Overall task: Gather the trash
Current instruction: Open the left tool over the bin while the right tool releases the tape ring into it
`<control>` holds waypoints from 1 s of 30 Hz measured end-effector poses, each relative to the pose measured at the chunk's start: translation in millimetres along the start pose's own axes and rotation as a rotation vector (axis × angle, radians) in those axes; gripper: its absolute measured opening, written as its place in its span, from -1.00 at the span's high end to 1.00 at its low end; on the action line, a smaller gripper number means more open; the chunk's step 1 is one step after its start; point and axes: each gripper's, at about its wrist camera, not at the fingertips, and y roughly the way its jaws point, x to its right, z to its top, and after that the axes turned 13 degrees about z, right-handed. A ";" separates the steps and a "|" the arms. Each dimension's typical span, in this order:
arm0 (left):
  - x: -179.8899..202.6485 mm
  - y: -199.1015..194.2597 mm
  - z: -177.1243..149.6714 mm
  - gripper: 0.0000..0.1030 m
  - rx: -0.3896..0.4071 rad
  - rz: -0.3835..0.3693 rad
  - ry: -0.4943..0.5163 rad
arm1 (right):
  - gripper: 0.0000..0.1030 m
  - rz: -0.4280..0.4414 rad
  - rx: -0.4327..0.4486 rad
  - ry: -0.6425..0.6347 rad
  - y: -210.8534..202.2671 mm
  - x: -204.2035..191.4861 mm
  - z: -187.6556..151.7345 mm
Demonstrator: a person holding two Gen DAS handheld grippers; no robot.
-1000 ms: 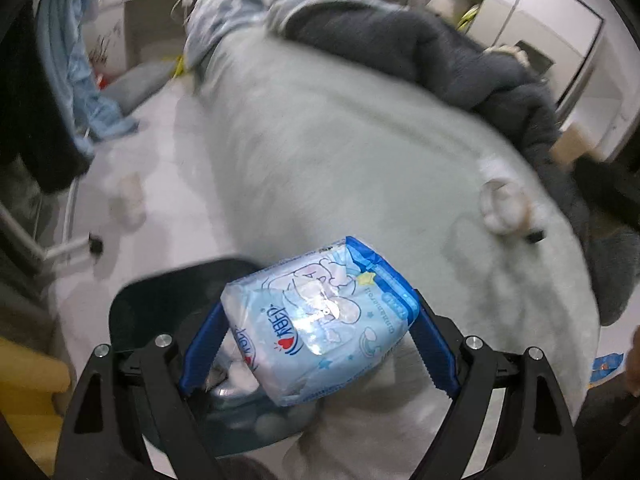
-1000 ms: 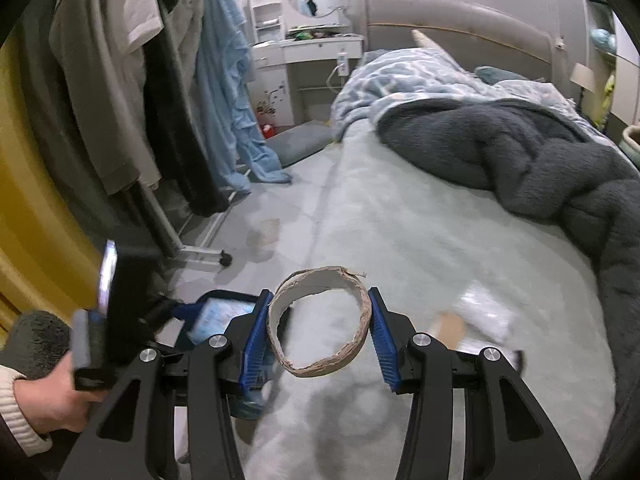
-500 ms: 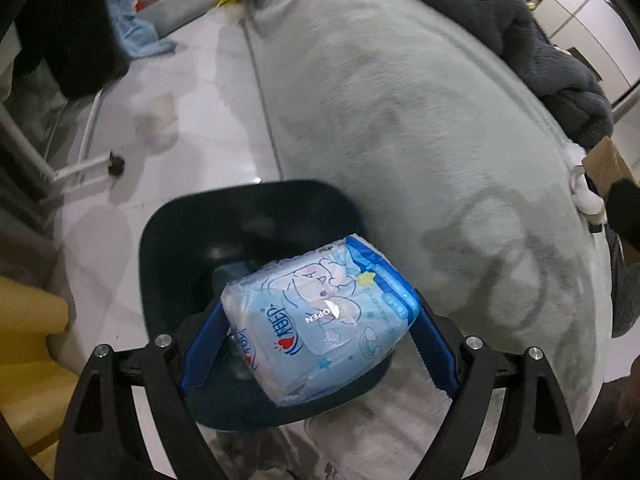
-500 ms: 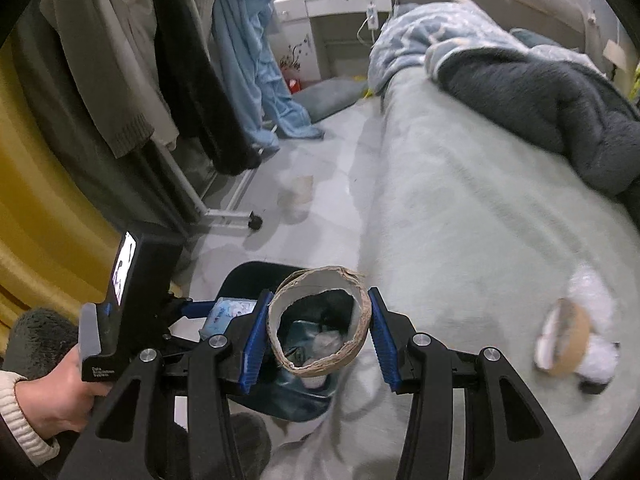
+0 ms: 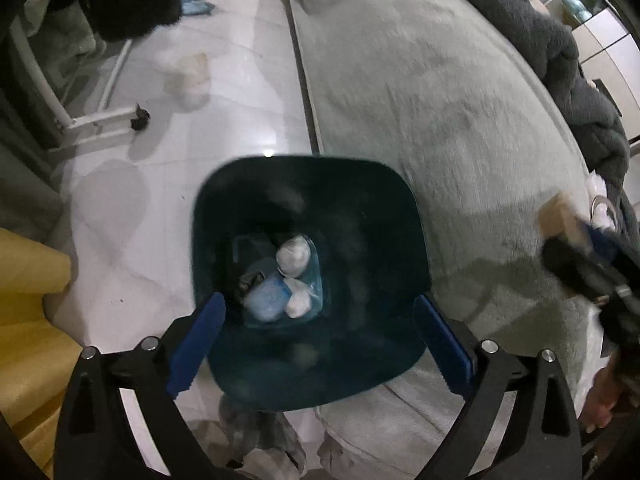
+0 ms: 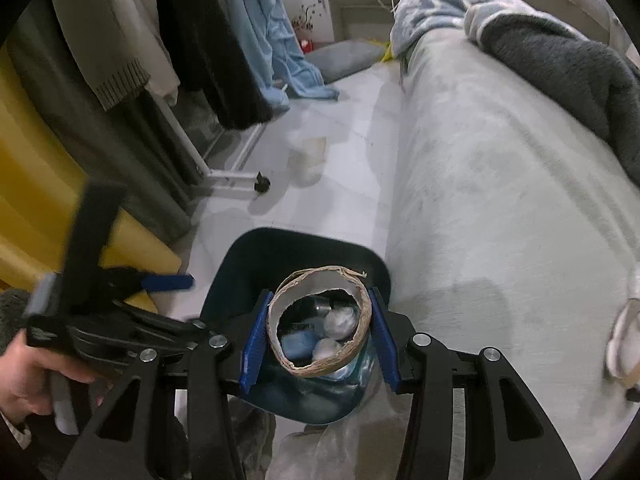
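Now the left hand-held gripper (image 5: 316, 344) hangs spread wide and empty above the dark bin (image 5: 404, 216), where the blue packet (image 5: 266, 300) lies. Beside the bed edge (image 6: 400, 184), the right hand-held gripper (image 6: 319, 338) pinches the cardboard ring (image 6: 320, 276) over the bin's rim.

No readable text, labels, brands or numbers appear in either view. The blue packet (image 5: 267, 299) lying in the bin (image 5: 404, 216) is too blurred for any printing on it to be made out.
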 end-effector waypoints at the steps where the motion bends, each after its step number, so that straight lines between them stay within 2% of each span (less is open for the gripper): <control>1: -2.4 -2.8 0.6 -0.89 0.014 0.009 0.000 | 0.07 -0.002 -0.008 0.001 3.9 0.1 -0.5; 4: -7.0 -20.5 -0.1 -0.89 0.112 0.072 0.021 | 0.07 -0.007 -0.031 0.001 15.6 -0.9 -2.3; 8: -14.7 -41.8 -0.7 -0.89 0.227 0.079 0.024 | 0.07 -0.015 -0.062 0.004 31.0 -0.4 -5.9; 11: -24.6 -53.1 1.6 -0.89 0.284 0.088 -0.001 | 0.07 -0.021 -0.084 0.011 41.3 0.5 -8.3; 14: -29.3 -63.0 4.8 -0.89 0.300 0.100 -0.004 | 0.07 -0.024 -0.104 0.013 51.5 2.2 -9.5; 20: -32.1 -89.7 8.9 -0.89 0.414 0.128 0.000 | 0.05 -0.020 -0.145 0.013 70.6 -1.5 -16.1; 21: -33.1 -91.6 8.5 -0.89 0.426 0.124 0.001 | 0.02 -0.018 -0.151 0.013 72.7 -1.9 -16.9; 24: -36.9 -103.7 9.2 -0.89 0.470 0.105 -0.005 | -0.37 -0.019 -0.163 0.008 78.2 -4.9 -18.3; 30: -33.4 -126.6 7.8 -0.89 0.553 0.035 0.023 | -0.48 -0.008 -0.166 -0.010 74.0 -10.2 -18.3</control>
